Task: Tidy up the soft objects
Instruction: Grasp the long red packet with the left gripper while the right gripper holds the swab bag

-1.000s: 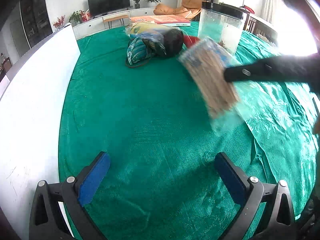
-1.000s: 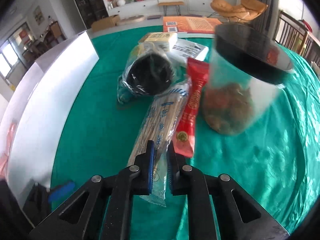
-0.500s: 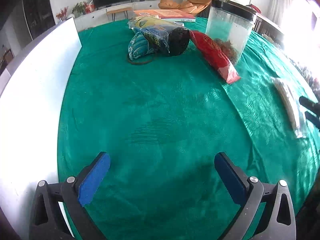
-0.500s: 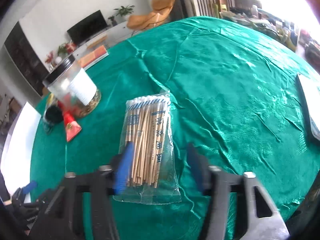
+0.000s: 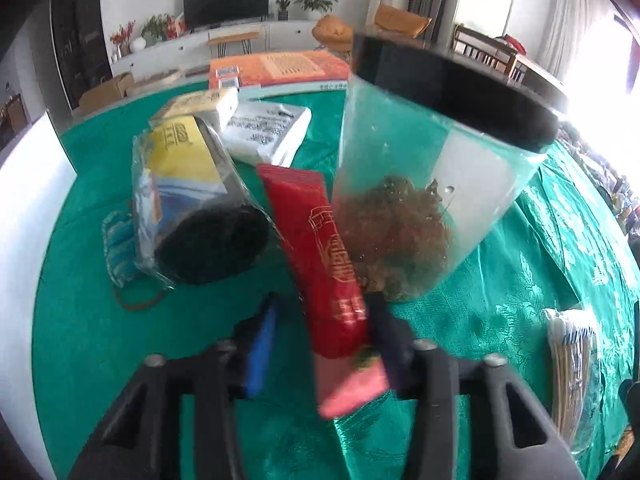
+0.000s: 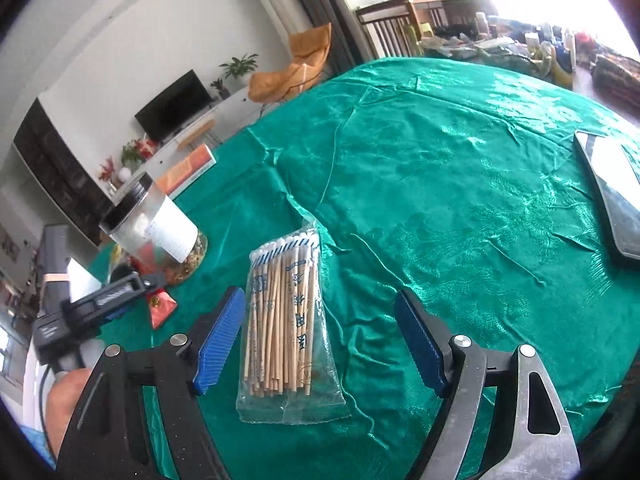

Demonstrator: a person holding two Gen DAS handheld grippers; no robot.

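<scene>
A red packet [image 5: 320, 248] leans against a clear jar [image 5: 420, 200] with a black lid, on the green tablecloth [image 5: 100, 340]. My left gripper [image 5: 322, 308] is blurred and its jaws are closing around the packet's near end; the right finger touches it, while the blue left pad [image 5: 260, 344] stands a little apart. A clear bag of cotton swabs [image 6: 284, 320] lies flat on the cloth. My right gripper [image 6: 320, 320] is open, a finger on each side of the bag, and neither pad touches it. The right wrist view also shows the left gripper [image 6: 120, 292] by the red packet [image 6: 160, 306].
A plastic bag holding a black roll [image 5: 192, 208], a white packet [image 5: 268, 136] and an orange book [image 5: 280, 68] lie behind the red packet. A white board [image 5: 24, 220] borders the table's left. A flat tablet [image 6: 612, 192] lies at the right.
The left gripper moved forward to the pile and its jaws narrowed around the red packet. The right gripper swung away, laid the swab bag on the cloth and opened, then stayed still.
</scene>
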